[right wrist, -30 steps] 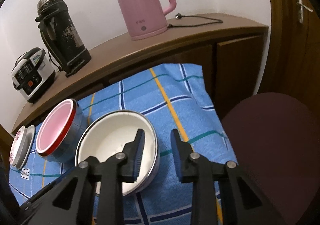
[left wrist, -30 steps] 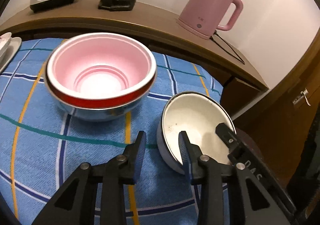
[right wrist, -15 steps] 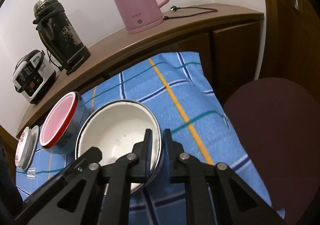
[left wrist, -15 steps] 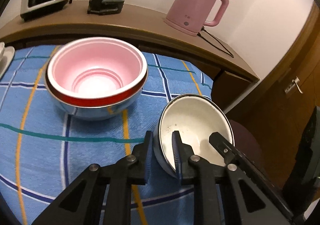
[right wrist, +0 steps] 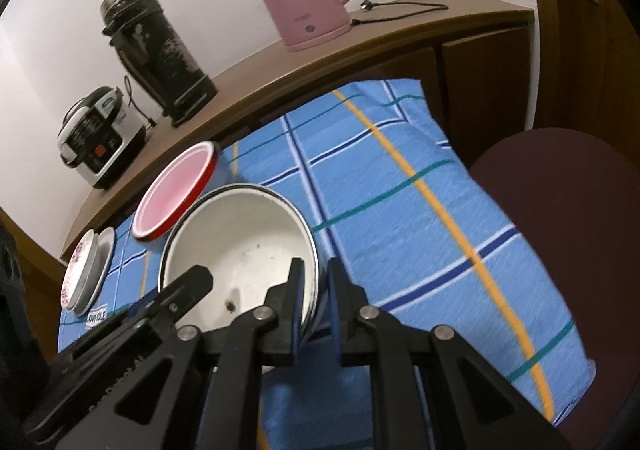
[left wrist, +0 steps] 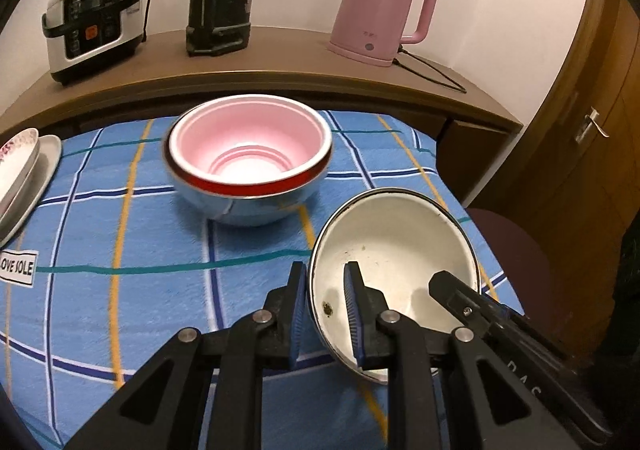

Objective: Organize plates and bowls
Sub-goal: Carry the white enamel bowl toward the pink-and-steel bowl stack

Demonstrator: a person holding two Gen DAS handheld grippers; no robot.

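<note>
A: White enamel bowl: where is it sitting, and holding what?

B: Tilting above the blue checked cloth, empty but for dark specks. Left gripper and right gripper are each clamping its rim.

A: Pink bowl?

B: Nesting inside a steel bowl, just behind; plates are stacking far left.
</note>
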